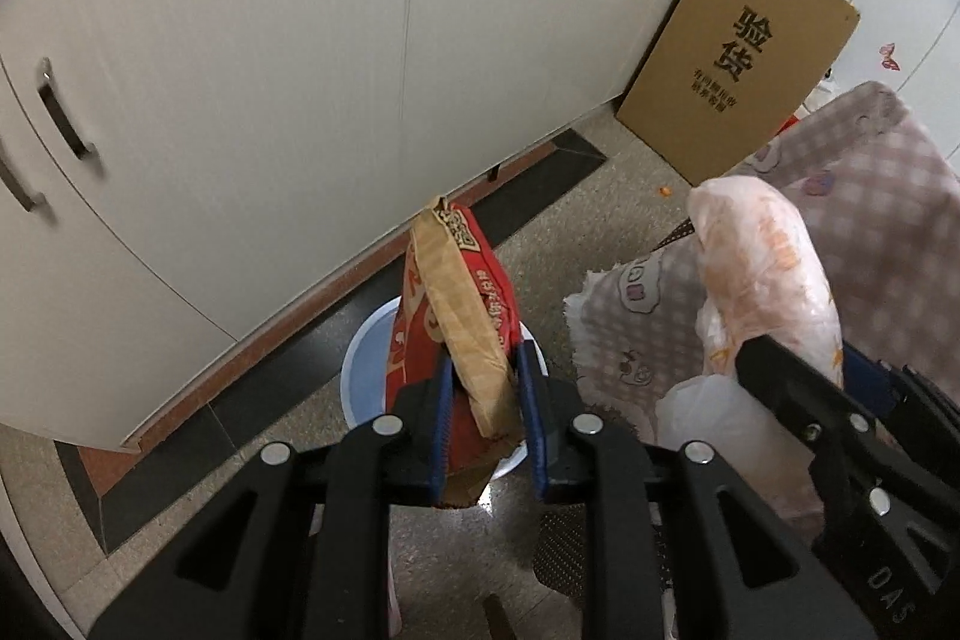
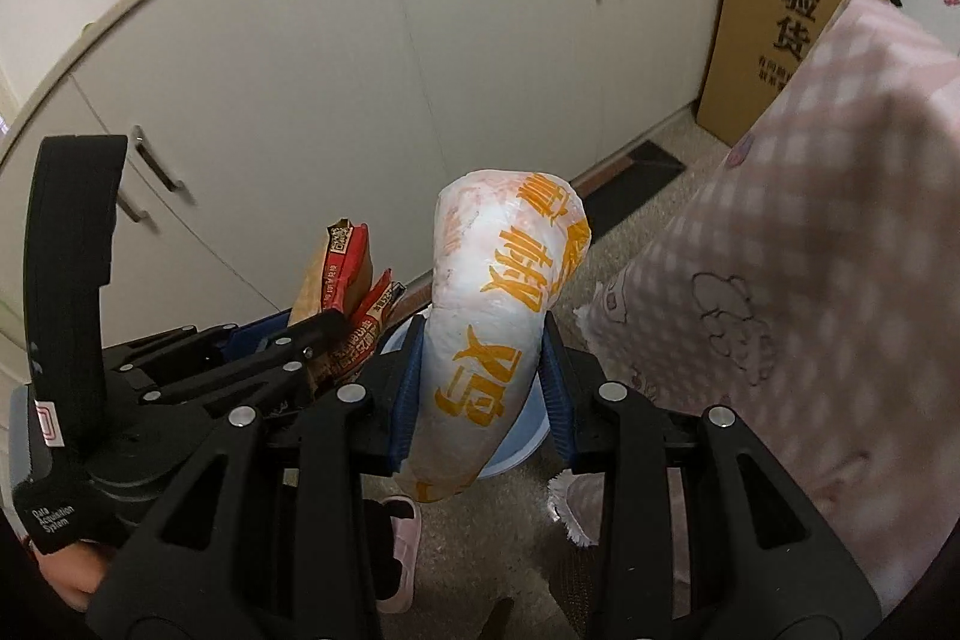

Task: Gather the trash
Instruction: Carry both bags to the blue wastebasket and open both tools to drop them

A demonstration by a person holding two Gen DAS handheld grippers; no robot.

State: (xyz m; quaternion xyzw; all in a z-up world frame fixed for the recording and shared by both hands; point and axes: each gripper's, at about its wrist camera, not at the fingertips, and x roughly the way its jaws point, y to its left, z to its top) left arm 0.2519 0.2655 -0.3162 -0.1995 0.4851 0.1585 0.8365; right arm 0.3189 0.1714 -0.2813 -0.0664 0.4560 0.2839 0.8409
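My left gripper (image 1: pixel 483 388) is shut on a red and tan paper snack bag (image 1: pixel 462 298) and holds it upright above a light blue bin (image 1: pixel 366 364) on the floor. My right gripper (image 2: pixel 480 382) is shut on a white plastic bag with orange print (image 2: pixel 498 316), also above the bin (image 2: pixel 528 436). The two grippers are side by side: the right one and its bag show at the right of the left wrist view (image 1: pixel 756 280), and the left one with the snack bag shows at the left of the right wrist view (image 2: pixel 342 292).
White cabinets (image 1: pixel 270 70) with a dark plinth run along the back. A flat cardboard box (image 1: pixel 738 58) leans against them at the right. A pink checked cloth (image 2: pixel 810 280) covers furniture on the right. A pink slipper (image 2: pixel 402 550) lies on the speckled floor.
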